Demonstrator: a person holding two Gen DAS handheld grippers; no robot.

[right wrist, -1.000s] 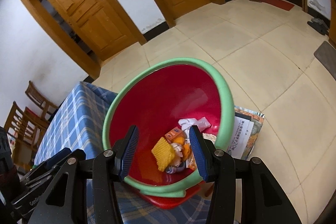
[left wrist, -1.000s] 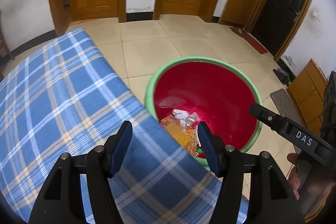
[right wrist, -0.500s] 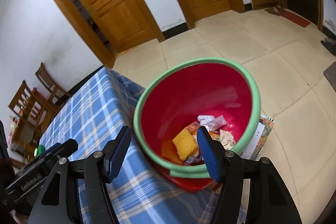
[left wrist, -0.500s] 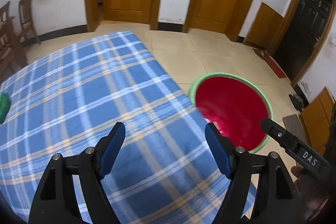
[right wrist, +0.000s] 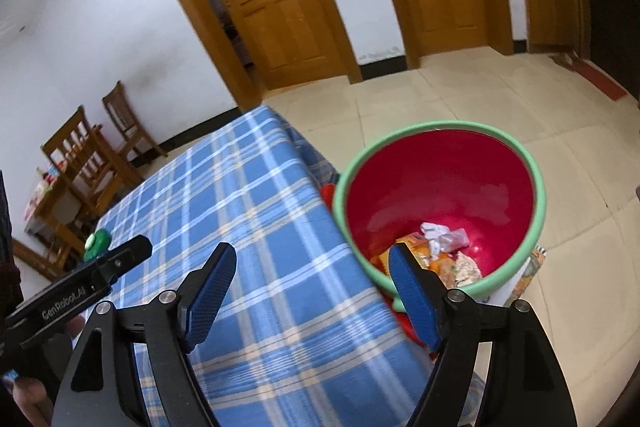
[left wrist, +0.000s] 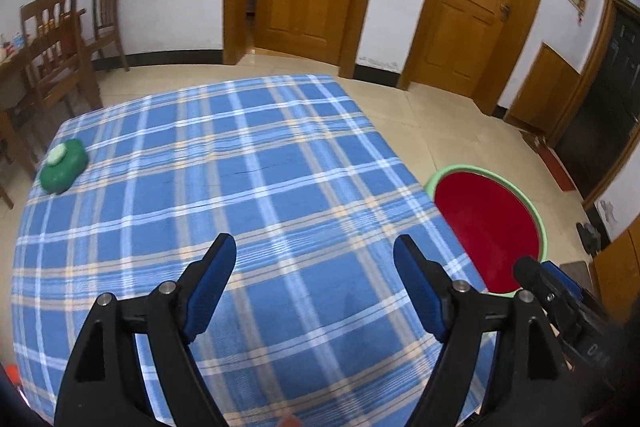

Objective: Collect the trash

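Both the left gripper (left wrist: pixel 315 255) and right gripper (right wrist: pixel 312 265) were opening, empty, over the table (left wrist: pixel 280 163). Judged step: between pickups. Next move likely required reaching the green object (left wrist: pixel 64 167), then carrying it to the bin (right wrist: pixel 440 187).

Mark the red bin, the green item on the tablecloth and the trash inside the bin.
red bin (right wrist: pixel 440 183): right wrist view, bare inner wall.
green item (left wrist: pixel 64 166): left wrist view, middle of its top.
trash (right wrist: pixel 444 237): right wrist view, white crumpled piece on the pile.

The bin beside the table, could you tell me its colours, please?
Red inside with a pale green rim; clearest in the right wrist view.
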